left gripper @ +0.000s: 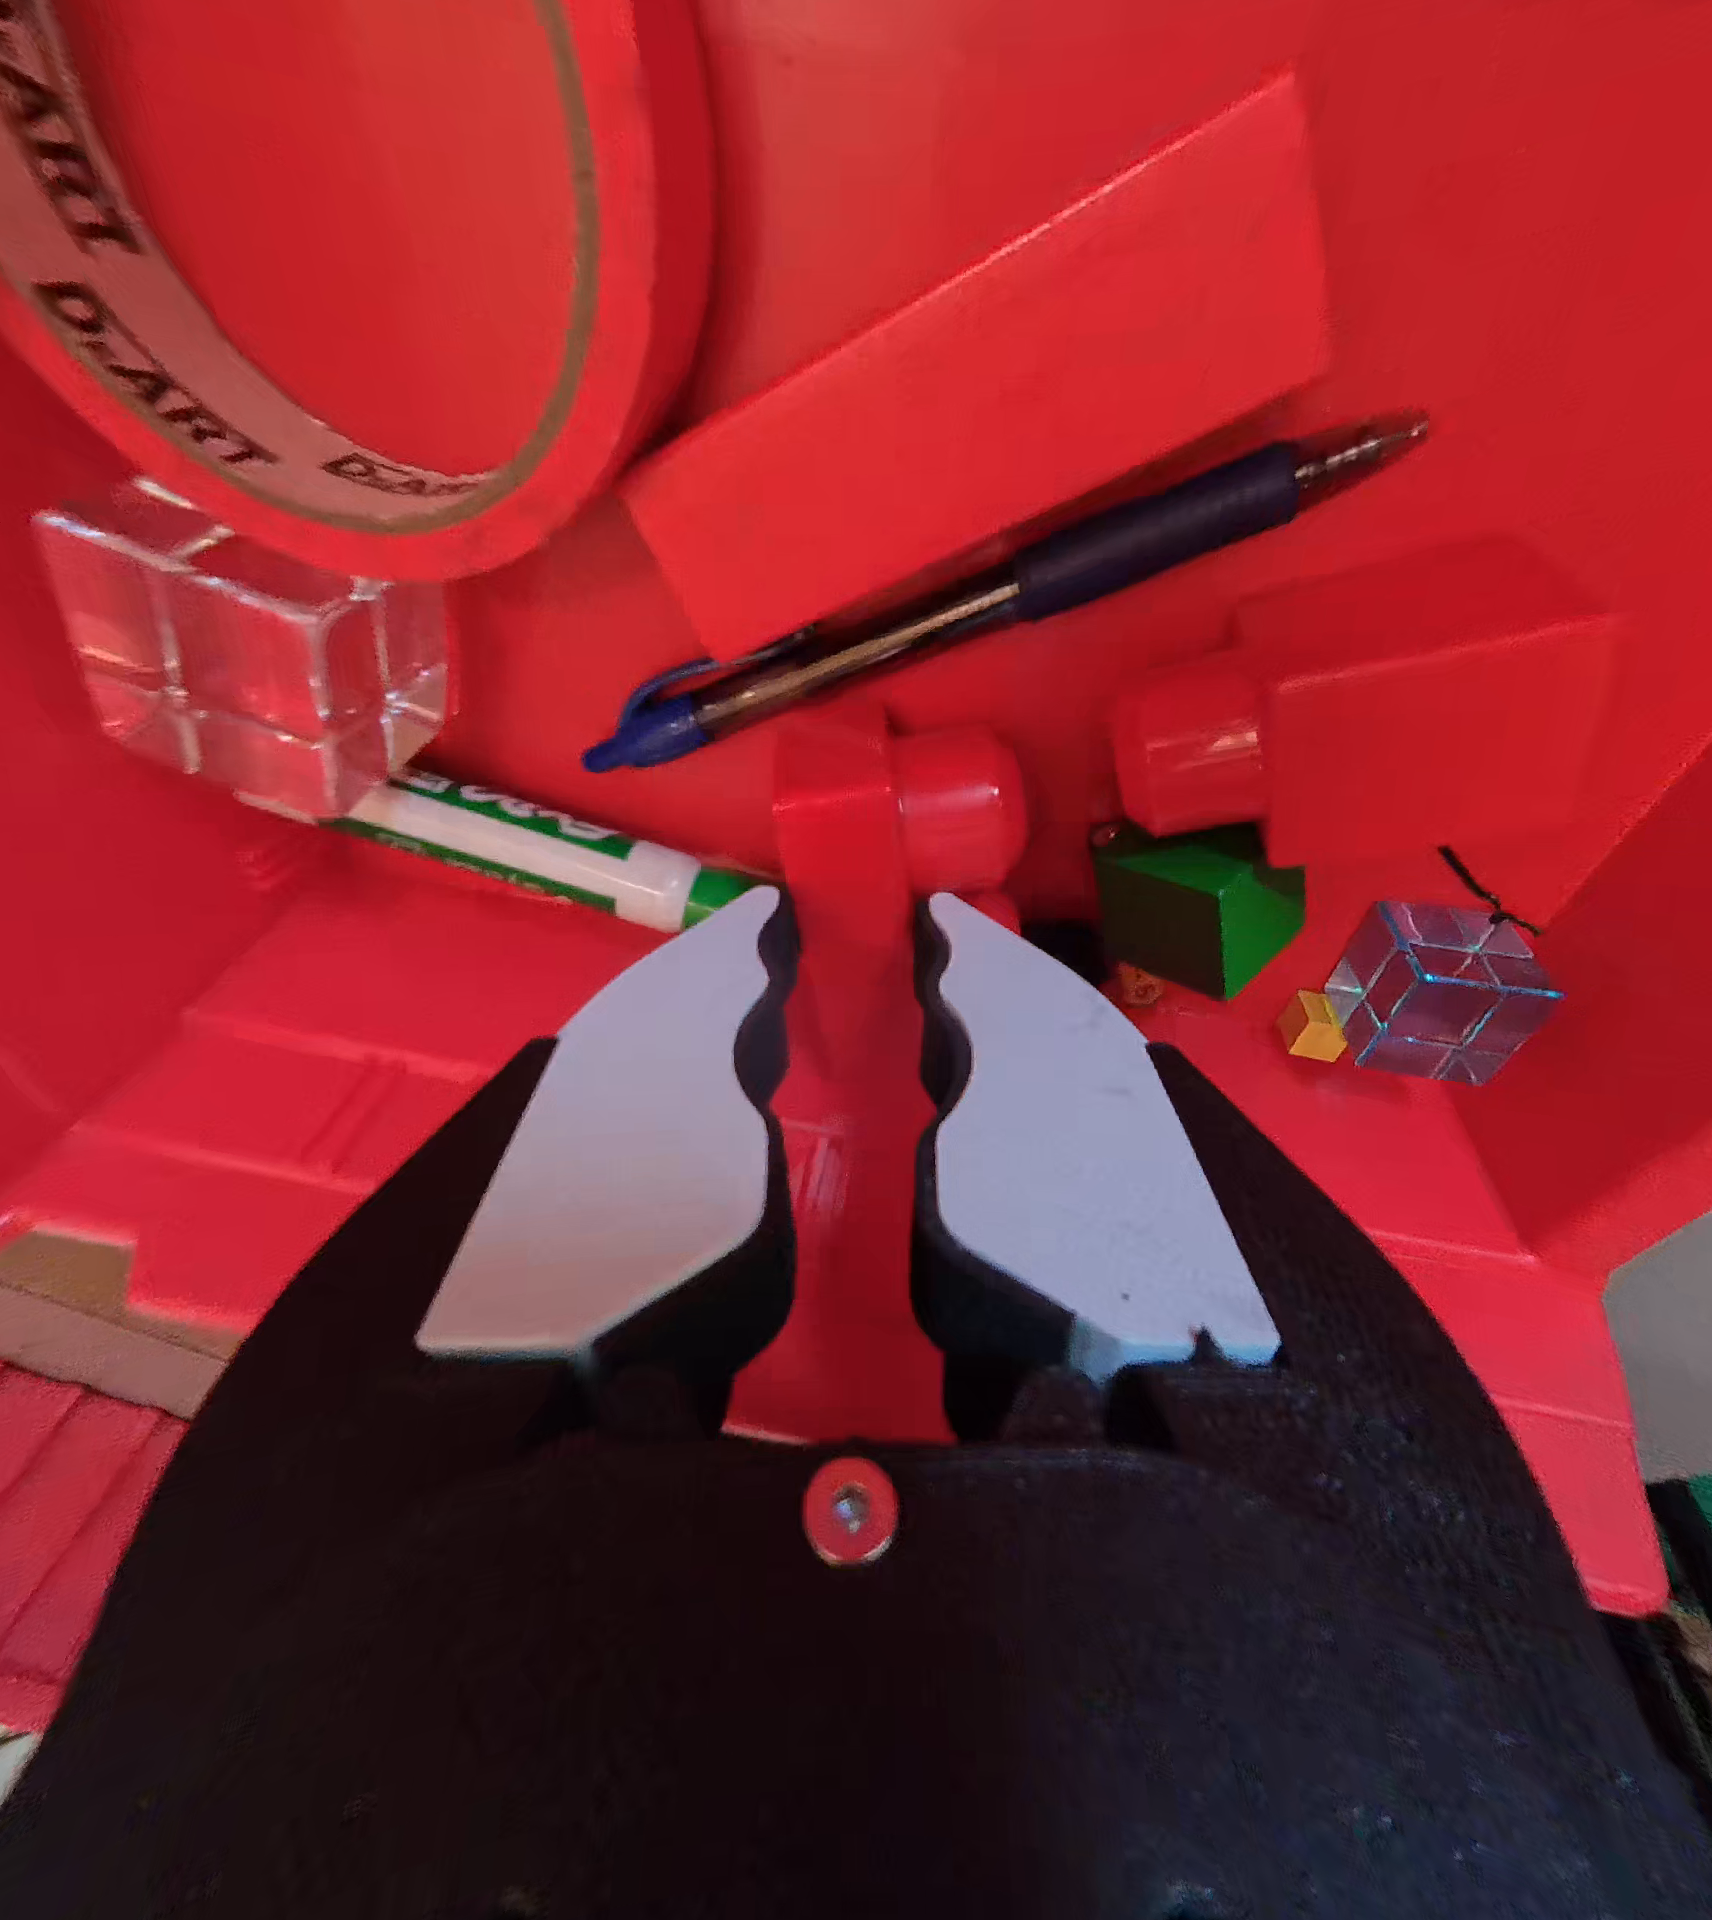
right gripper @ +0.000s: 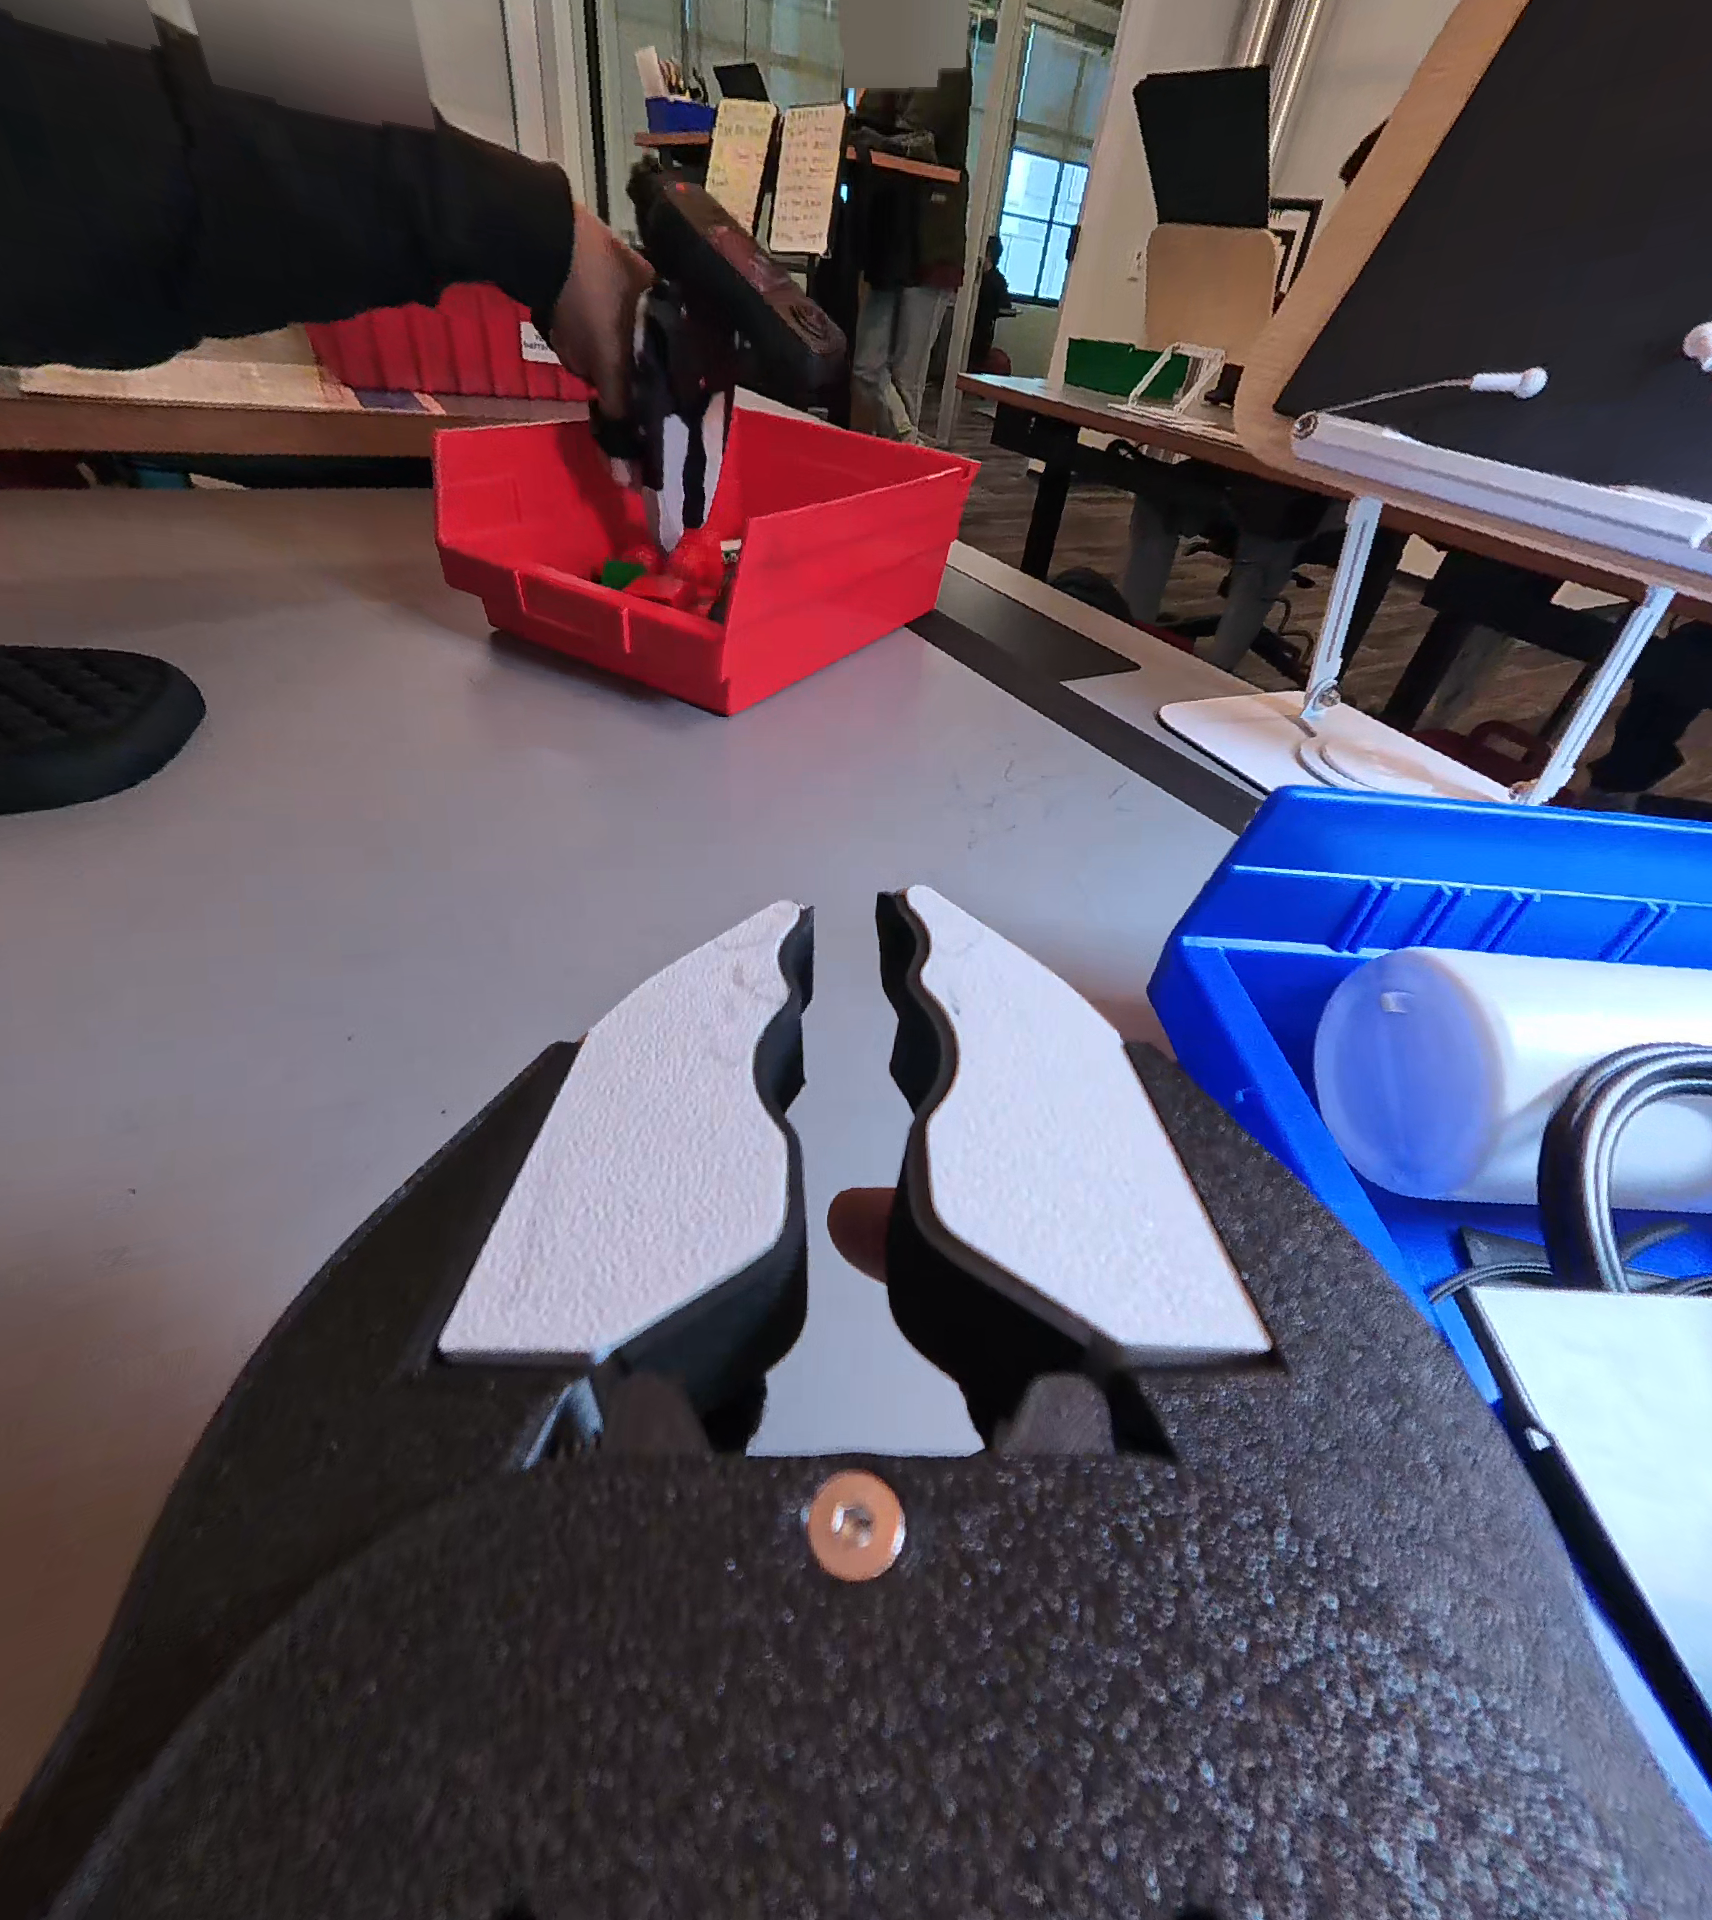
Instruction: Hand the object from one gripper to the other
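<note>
Red brick (left gripper: 847,831) in left tongs (left gripper: 847,914) | right tongs (right gripper: 845,899) narrow, empty | lettered tape roll (left gripper: 239,260)

Everything inside the red bin (left gripper: 1454,260) is washed in saturated red, straight edges are bowed by the wide lens, daylight is thrown in from far windows (right gripper: 1039,223), and the grey table (right gripper: 416,831) is softly glared
</note>
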Action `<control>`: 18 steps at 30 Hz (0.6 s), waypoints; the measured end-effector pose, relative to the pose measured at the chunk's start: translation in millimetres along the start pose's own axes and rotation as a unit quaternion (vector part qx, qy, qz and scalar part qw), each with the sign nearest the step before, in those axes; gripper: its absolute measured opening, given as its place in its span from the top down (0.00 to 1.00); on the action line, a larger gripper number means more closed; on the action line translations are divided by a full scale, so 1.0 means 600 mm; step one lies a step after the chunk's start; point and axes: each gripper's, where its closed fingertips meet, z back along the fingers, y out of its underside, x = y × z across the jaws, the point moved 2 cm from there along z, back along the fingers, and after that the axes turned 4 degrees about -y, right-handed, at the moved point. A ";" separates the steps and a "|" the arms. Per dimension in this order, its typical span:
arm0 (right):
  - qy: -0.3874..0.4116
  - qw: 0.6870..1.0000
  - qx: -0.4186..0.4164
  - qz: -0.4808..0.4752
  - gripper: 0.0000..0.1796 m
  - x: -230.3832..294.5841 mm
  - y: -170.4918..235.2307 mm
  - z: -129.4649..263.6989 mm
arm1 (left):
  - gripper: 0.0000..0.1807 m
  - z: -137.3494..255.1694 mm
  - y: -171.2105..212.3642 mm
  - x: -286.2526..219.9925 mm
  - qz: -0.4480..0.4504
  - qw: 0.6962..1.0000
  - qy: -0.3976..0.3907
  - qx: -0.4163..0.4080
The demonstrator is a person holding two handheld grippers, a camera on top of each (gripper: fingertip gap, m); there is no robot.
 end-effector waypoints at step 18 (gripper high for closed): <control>0.025 0.994 -0.059 0.093 0.93 0.045 -0.201 -0.081 | 0.88 0.421 -0.146 -0.214 0.059 0.744 -0.043 -0.664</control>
